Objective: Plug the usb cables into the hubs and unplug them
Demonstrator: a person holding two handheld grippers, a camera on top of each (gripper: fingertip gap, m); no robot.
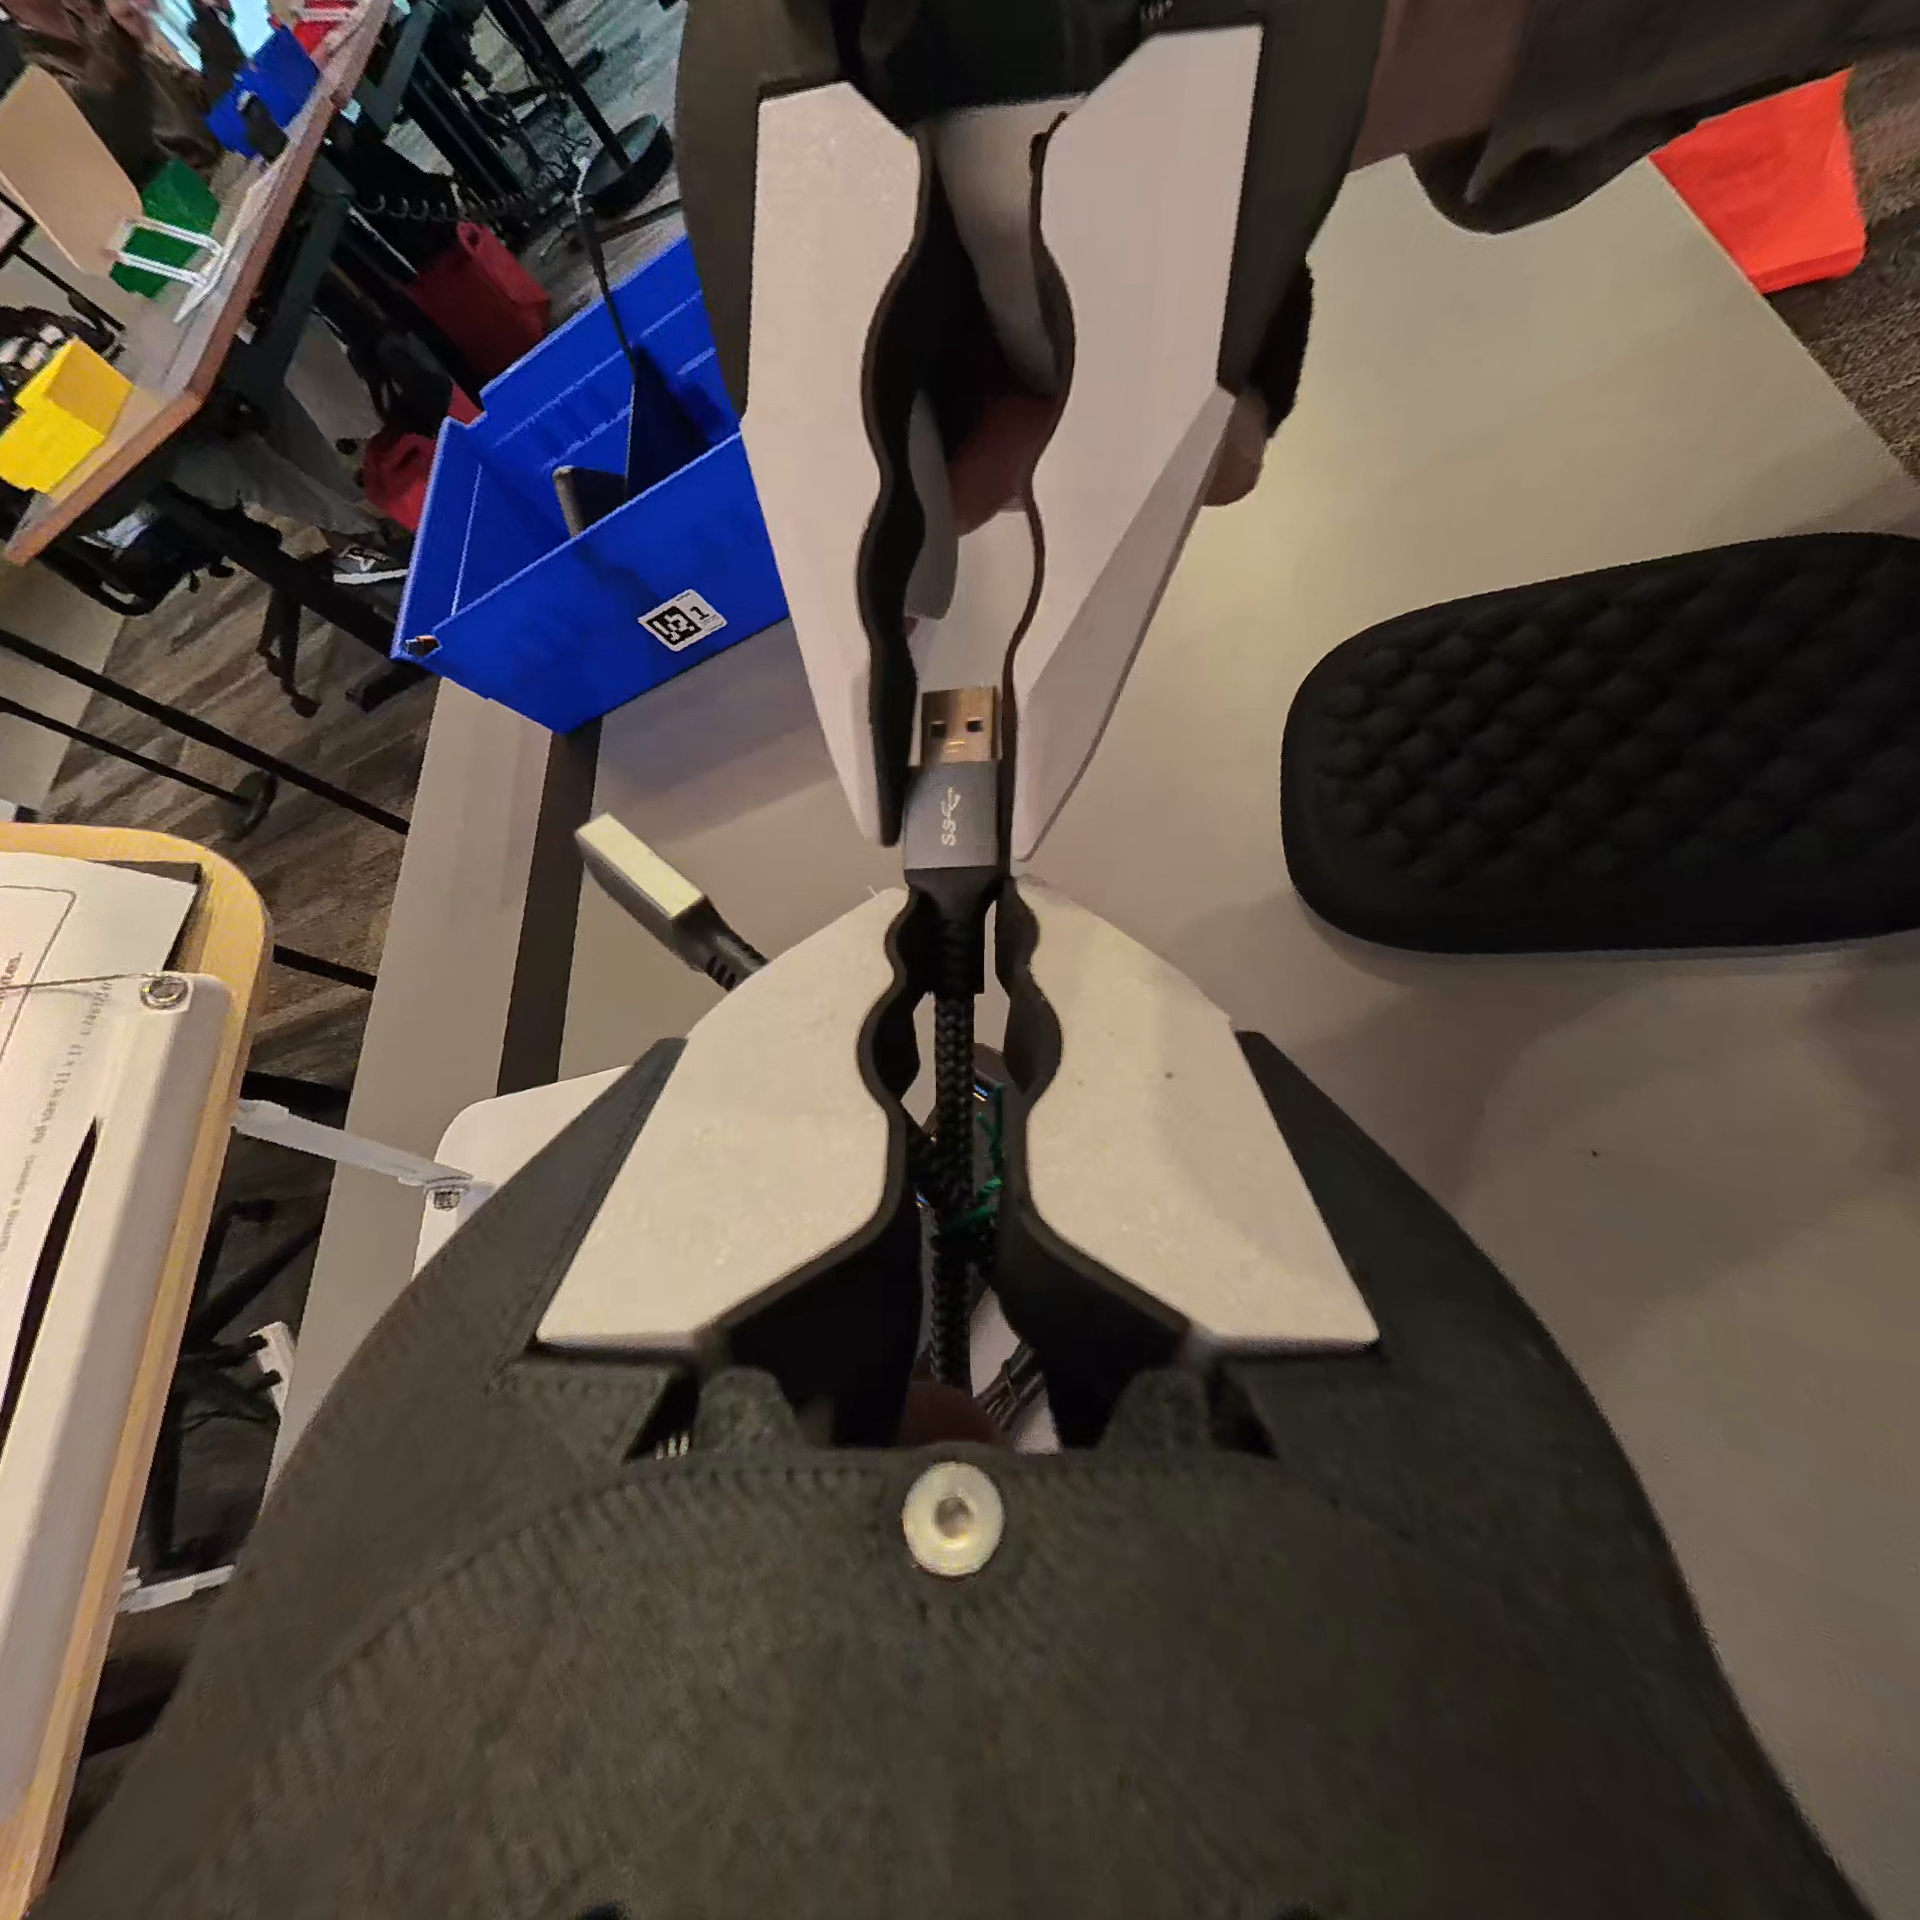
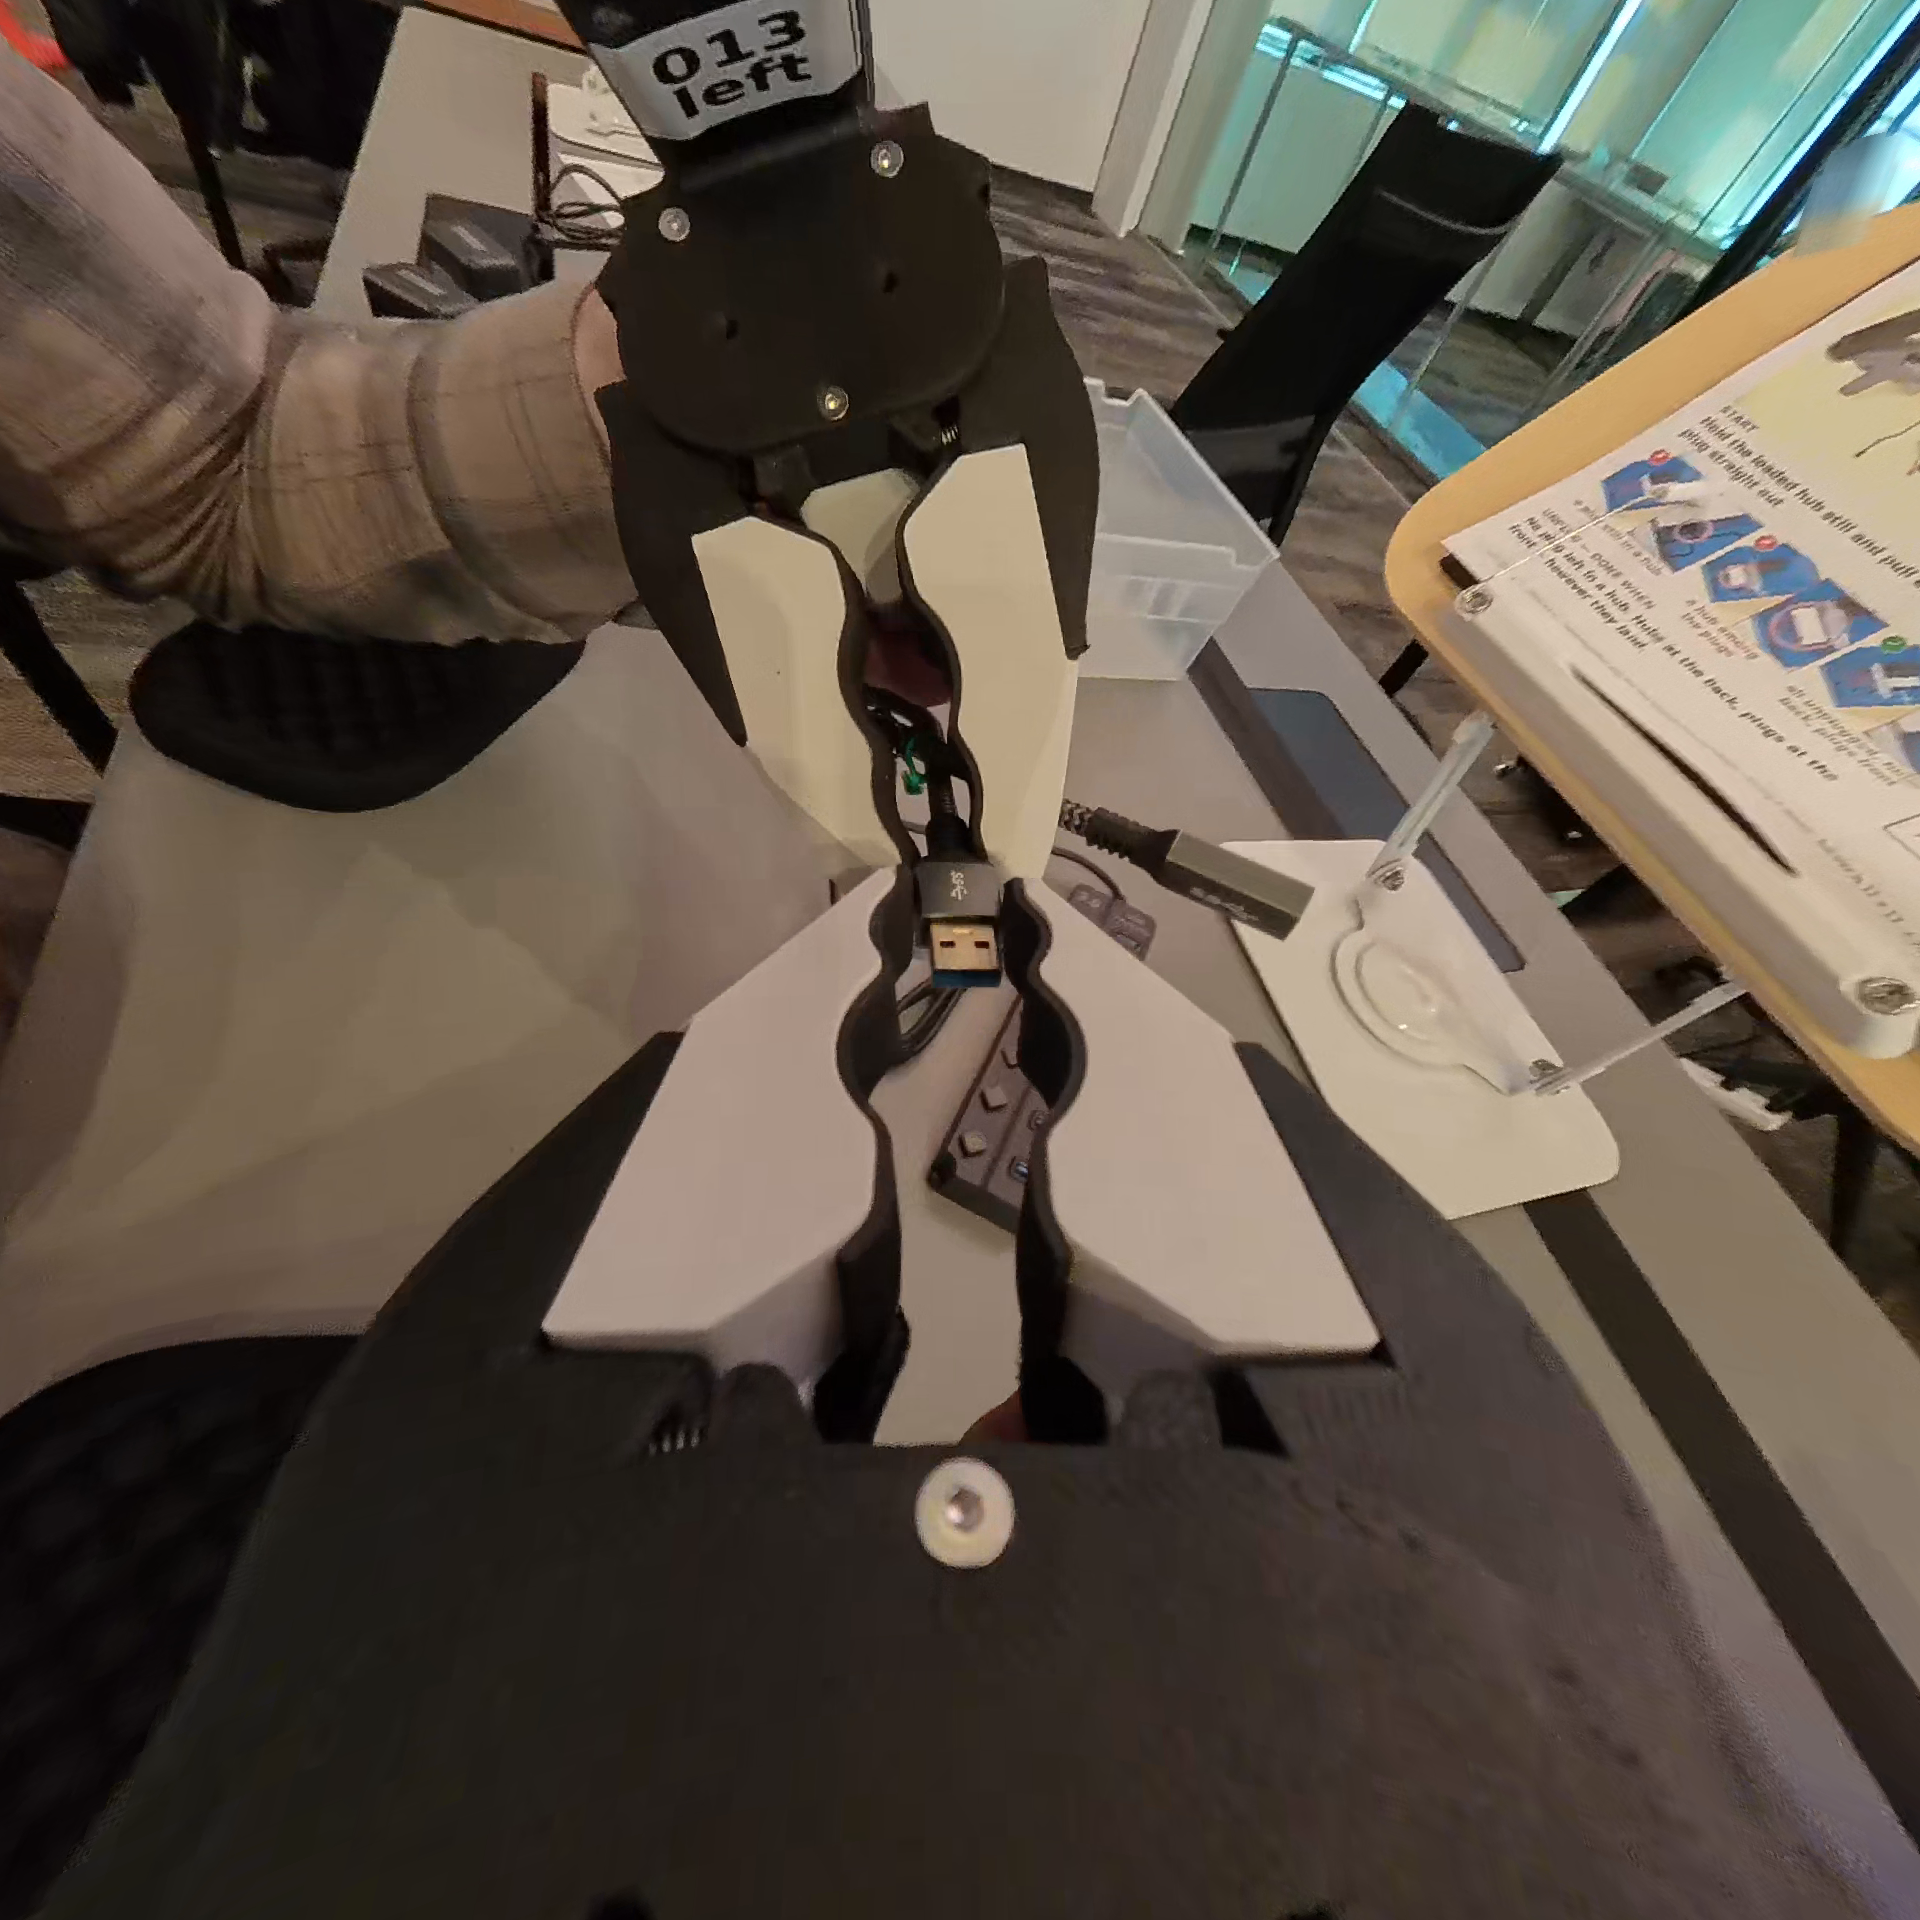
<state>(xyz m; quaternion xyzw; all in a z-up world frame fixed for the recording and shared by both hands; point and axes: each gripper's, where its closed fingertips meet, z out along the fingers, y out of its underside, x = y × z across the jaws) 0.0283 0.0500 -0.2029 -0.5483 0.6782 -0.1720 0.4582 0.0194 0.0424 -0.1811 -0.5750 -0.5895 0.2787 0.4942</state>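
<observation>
Passing plug point(image 1: 956, 774) tip-to-tip: left gripper point(image 1: 951, 914) pinches cable, right gripper point(image 2: 961, 909) fingers closing round plug w/ small gaps, to regrip.

Office-like lab: desks point(image 1: 156, 343), storage bins point(image 1: 582, 540), glass partitions point(image 2: 1558, 125).

Label point(image 2: 727, 68) on left gripper point(image 2: 951, 857); instruction sheet point(image 2: 1714, 623)

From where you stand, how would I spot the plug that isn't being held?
Start at the white stand base on the grey table, beside the tilted instruction board. Just left of that base, a second USB plug sticks out sideways on a braided cable. Unlike the plug pinched upright at the left gripper, no gripper touches it, and it points right.
</observation>
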